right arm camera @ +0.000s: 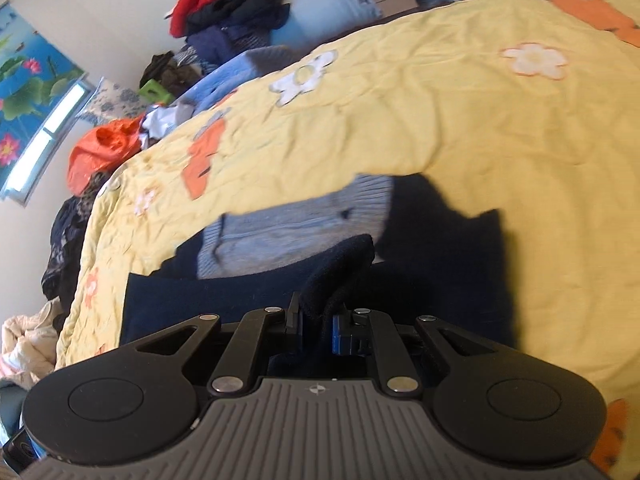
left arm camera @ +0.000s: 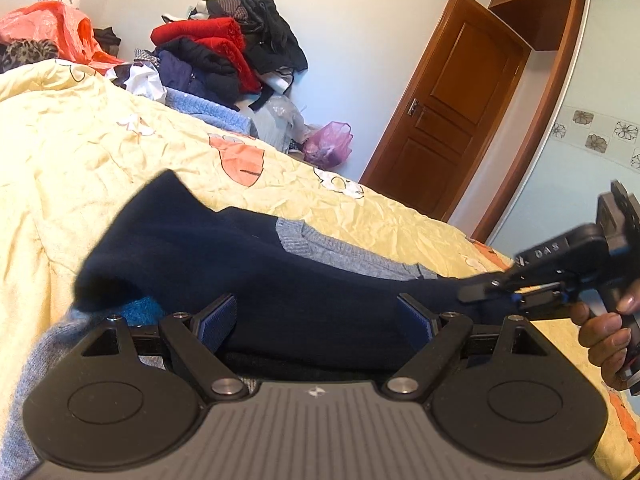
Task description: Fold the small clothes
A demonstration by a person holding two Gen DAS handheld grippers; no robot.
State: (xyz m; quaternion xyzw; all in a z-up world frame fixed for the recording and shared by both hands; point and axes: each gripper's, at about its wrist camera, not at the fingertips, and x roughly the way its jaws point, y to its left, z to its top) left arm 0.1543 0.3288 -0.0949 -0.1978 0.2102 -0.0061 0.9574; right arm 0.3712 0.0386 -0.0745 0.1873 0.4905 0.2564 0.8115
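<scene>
Dark navy garment (left arm camera: 248, 272) lies on the yellow floral bedspread (left arm camera: 80, 152), spread over a grey knit sweater (left arm camera: 340, 252) that pokes out from under it. One navy end is lifted and bunched toward the left, blurred.

Left gripper (left arm camera: 316, 320): jaws wide apart, blue pads (left arm camera: 218, 320) on either side of the navy cloth, not closed on anything; cloth sits between and just ahead of them.

Right gripper (right arm camera: 316, 320): jaws drawn together, pinching a raised fold of the navy garment (right arm camera: 340, 268), which sticks up between the fingers. In the left wrist view the right gripper (left arm camera: 488, 292) meets the garment's far end, with a person's hand (left arm camera: 604, 328) on its handle.

Grey sweater (right arm camera: 296, 232) shows beyond the pinched fold, on the bedspread (right arm camera: 440, 120).

Background: pile of red and black clothes (left arm camera: 228, 48) beside the bed, orange plastic bag (left arm camera: 60, 28), pink bag (left arm camera: 328, 144), brown wooden door (left arm camera: 448, 112).
</scene>
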